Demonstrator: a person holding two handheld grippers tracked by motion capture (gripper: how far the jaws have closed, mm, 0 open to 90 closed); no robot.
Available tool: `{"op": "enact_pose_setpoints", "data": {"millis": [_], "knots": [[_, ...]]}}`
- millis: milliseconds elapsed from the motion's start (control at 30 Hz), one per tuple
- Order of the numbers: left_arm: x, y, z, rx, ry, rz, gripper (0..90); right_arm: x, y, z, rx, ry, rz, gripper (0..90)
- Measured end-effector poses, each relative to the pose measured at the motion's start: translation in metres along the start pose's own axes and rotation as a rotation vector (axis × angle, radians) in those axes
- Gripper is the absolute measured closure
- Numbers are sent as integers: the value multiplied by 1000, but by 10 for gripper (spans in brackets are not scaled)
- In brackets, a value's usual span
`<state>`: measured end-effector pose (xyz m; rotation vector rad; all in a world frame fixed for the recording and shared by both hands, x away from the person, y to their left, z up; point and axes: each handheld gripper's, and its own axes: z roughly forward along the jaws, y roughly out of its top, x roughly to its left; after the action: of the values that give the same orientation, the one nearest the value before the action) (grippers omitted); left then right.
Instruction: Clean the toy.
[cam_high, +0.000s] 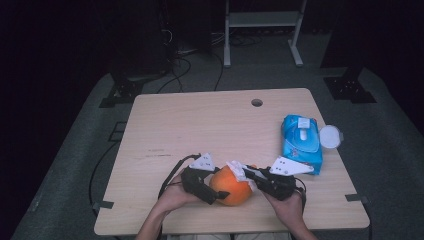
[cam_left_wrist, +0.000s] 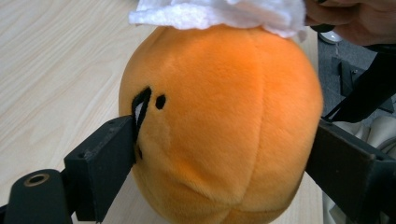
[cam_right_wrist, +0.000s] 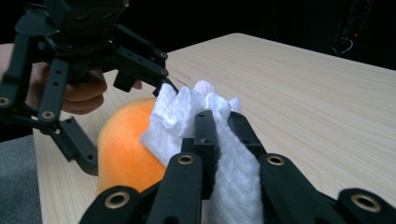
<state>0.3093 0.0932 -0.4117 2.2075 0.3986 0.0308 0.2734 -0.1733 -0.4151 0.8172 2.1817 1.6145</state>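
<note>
Orange plush toy (cam_left_wrist: 219, 126) sits between the left gripper (cam_left_wrist: 224, 149) jaws, which stand spread wide with both pads at its sides, apparently bracing it on the table (cam_high: 200, 125). Right gripper (cam_right_wrist: 219, 126) jaws are pressed together, pinching a white wipe (cam_right_wrist: 187, 116) against the plush's top. Wiping looks underway, top only; sides probably left. Wipe pack (cam_high: 301, 142) lies well beyond the right jaws.

Dim lab: bare test table (cam_high: 165, 120), floor cables (cam_high: 175, 75) (metal frame (cam_high: 262, 20) behind).
</note>
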Motion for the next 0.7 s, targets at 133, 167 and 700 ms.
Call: {"op": "enact_pose_setpoints", "data": {"millis": [133, 167, 700], "knots": [[-2, 2, -7, -67, -20, -14, 173, -13, -5, -3, -2, -13, 58, 829], [-2, 3, -6, -71, -15, -20, 172, -14, -5, -3, -5, -8, 76, 829], [-3, 8, -9, -24, 61, -29, 181, 4, -5, 8, 16, 34, 64, 830]]}}
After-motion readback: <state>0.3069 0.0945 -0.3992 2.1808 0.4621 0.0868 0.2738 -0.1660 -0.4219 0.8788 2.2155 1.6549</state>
